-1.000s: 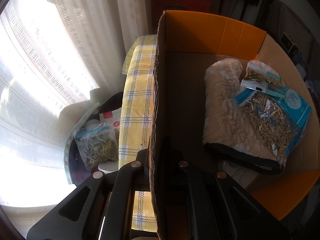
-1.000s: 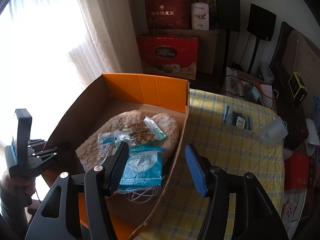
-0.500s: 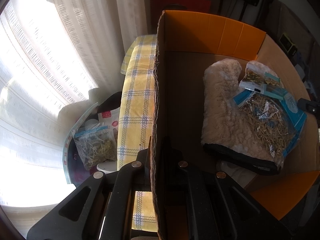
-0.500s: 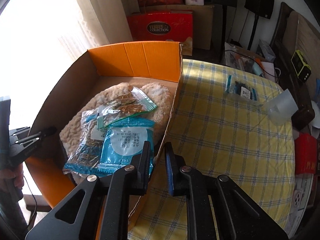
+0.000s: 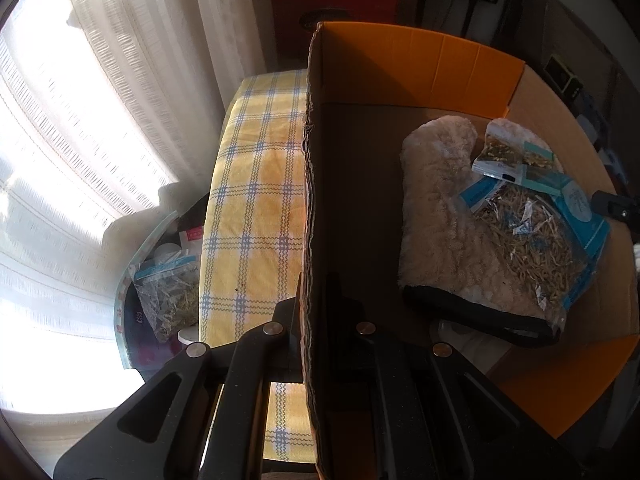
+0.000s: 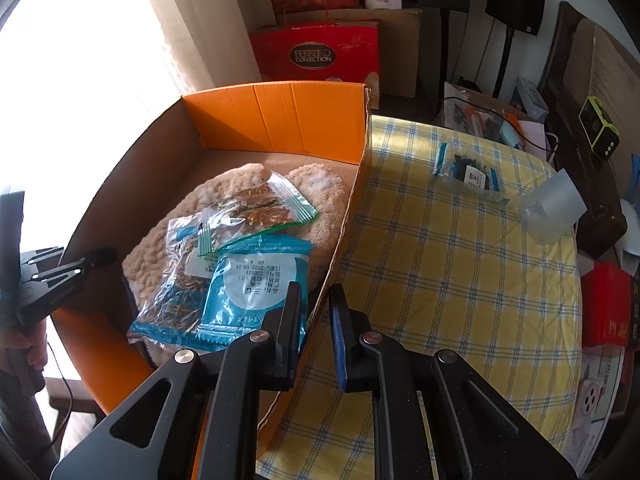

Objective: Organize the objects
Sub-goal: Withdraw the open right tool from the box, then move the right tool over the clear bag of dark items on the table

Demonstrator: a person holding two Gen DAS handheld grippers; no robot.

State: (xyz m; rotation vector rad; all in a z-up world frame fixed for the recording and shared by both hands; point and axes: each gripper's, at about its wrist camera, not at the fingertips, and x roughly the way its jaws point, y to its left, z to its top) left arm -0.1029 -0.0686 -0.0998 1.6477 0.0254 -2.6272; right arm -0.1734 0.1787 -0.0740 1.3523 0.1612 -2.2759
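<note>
Two walls of the box [image 5: 316, 208] are pinched, one per hand. Left view: my left tongs [image 5: 314, 312] are clamped on the box's left wall; the fleece mitt [image 5: 444, 216] and herb packets [image 5: 532, 232] lie inside, toward the right. Right view: my right tongs [image 6: 316, 312] straddle the right wall, clamped on it, with the checked surface [image 6: 460, 280] beside. I'd lift both sides level and together so nothing slides.

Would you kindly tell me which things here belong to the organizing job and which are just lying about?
In the job:
cardboard box
fleece mitt
herb packets
left tongs
right tongs

Lying about:
small packet on the tablecloth
plastic cup
red gift bag
</note>
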